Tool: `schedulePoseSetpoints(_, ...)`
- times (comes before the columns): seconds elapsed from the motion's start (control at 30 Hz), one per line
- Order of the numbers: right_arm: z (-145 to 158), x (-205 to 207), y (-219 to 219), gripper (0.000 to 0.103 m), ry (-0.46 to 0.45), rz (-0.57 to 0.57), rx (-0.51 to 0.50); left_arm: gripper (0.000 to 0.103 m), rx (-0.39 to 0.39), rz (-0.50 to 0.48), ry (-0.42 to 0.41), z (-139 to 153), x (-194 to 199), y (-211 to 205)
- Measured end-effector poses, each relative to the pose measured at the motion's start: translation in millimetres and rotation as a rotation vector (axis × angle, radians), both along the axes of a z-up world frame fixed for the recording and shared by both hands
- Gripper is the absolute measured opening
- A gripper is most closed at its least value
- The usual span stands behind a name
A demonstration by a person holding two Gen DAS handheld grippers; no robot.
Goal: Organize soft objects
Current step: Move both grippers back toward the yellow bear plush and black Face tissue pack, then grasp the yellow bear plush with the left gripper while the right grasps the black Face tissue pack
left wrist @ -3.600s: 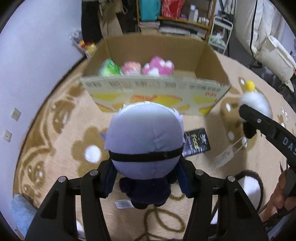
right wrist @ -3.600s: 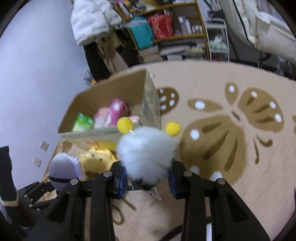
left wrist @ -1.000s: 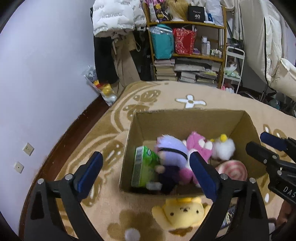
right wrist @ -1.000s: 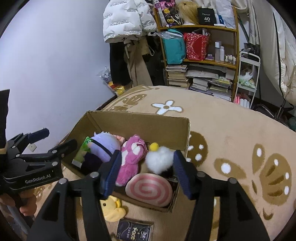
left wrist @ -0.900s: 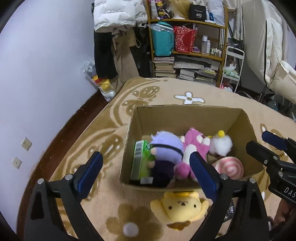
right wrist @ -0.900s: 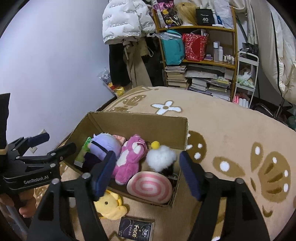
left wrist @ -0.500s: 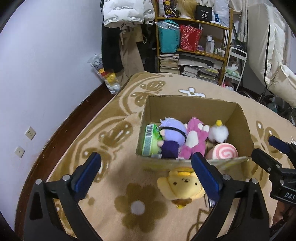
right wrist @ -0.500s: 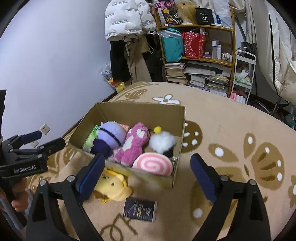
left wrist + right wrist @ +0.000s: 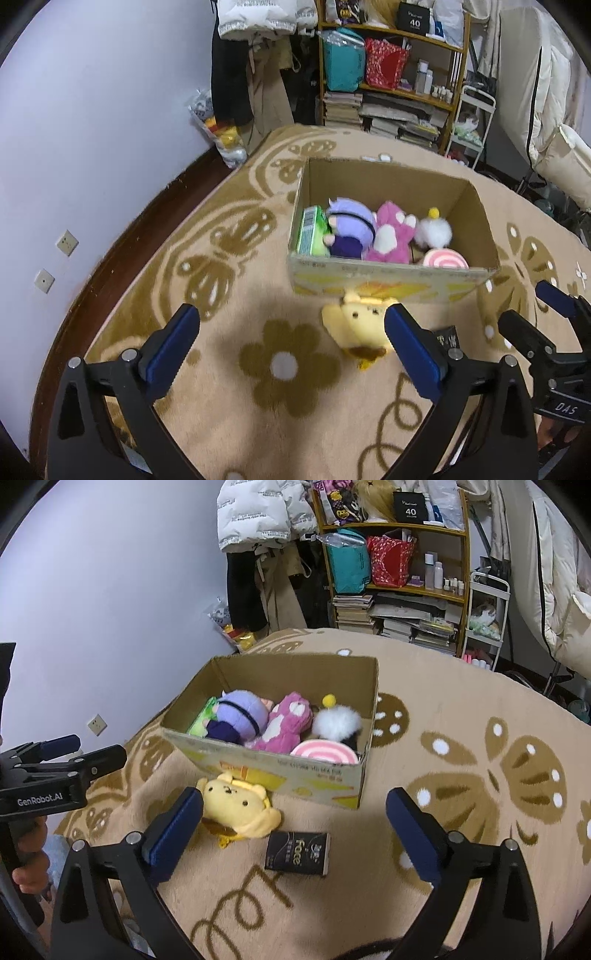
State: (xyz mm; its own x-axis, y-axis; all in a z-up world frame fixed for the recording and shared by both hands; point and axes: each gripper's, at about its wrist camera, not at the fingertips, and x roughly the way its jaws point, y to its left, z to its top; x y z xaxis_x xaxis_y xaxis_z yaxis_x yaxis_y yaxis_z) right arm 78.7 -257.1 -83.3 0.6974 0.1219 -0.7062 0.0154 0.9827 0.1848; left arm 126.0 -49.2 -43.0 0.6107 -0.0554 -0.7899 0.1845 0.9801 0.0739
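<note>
The open brown cardboard box (image 9: 354, 775) sits on the beige rug with brown flower and butterfly patterns (image 9: 461, 709) and serves as the landmark. Inside it lie a green packet (image 9: 201, 713) against its left wall, a lilac-headed doll with a dark body (image 9: 236, 716), a pink and white plush animal (image 9: 284, 720), a fluffy white pom-pom toy with a yellow bobble (image 9: 337, 720) and a pink-and-white spiral roll cushion (image 9: 325, 755) at the near right corner. Still outside, touching the box's near wall, lies the yellow plush dog with a brown cap (image 9: 238, 805); just beside it, nearer the camera than the box, rests a flat black packet with pale lettering (image 9: 297, 853).

The left gripper (image 9: 291, 345) and the right gripper (image 9: 293, 825) both hang above the rug in front of the box, jaws spread wide and holding nothing.

The yellow dog looks light, squashy and not fragile; its pile should grip well against the pads. I would pinch it across the round head or the body, firmly enough to compress the stuffing, not by an ear. The black packet seems stiffer and thin, so it probably needs an edge grip.

The dog's lower body is partly hidden behind the right gripper's left finger in the right wrist view, and it is blurred in the left wrist view. The box's near wall hides the lower parts of the toys inside.
</note>
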Motion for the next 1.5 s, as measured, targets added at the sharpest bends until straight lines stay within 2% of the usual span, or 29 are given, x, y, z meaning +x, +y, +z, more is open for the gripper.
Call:
schedulePoseSetpoints(0.43, -31.7, 2.9, 11.9, 0.103, 0.095, 0.019, -0.02, 0.1, 0.015, -0.012, 0.074, -22.7, -8.8, -2.7)
schedulePoseSetpoints(0.97, -77.0, 28.1, 19.0, 0.103, 0.234, 0.024, -0.061, 0.1, -0.022, -0.024, 0.178, -63.8, 21.7, -14.9)
schedulePoseSetpoints(1.23, -95.9, 35.4, 25.8, 0.103, 0.277, 0.034, -0.078, 0.1, 0.015, -0.041, 0.202, -81.6, 32.8, -26.9)
schedulePoseSetpoints(1.5, -111.0, 42.4, 23.5, 0.103, 0.335, 0.028, -0.078, 0.1, -0.008, -0.045, 0.235, -92.7, 41.2, -30.7)
